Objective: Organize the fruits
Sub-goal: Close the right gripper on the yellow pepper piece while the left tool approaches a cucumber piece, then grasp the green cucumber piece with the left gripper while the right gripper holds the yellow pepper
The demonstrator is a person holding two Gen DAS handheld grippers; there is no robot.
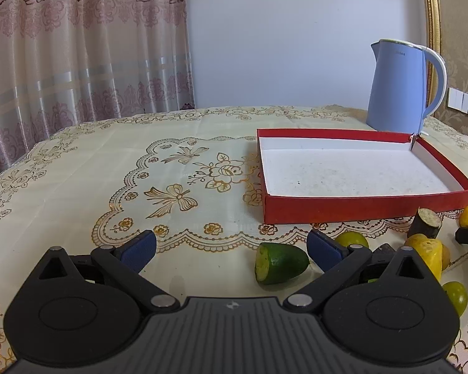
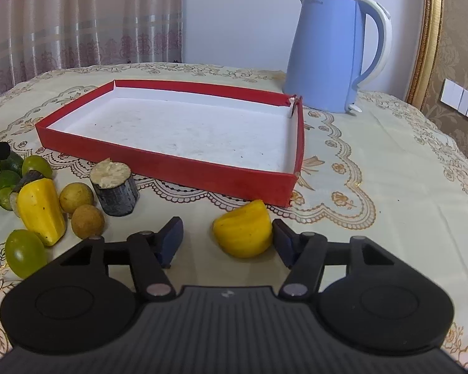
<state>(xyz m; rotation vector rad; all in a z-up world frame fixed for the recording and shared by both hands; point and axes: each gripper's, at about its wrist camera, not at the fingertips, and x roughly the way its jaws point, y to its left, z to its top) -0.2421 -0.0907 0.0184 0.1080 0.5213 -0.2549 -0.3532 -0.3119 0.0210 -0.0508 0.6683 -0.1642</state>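
Yellow fruit piece bracketed by the right gripper, not yet pinched.
Jaws should be centred before being clenched; left gripper is held released.

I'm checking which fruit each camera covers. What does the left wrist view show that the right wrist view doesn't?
Only the left wrist view: the left gripper, open, beside a cut green fruit. Only the right wrist view: the right gripper, jaws not pressing the yellow fruit piece between them, plus two round brown fruits. Both: the empty red tray, blue kettle and dark cut stub.
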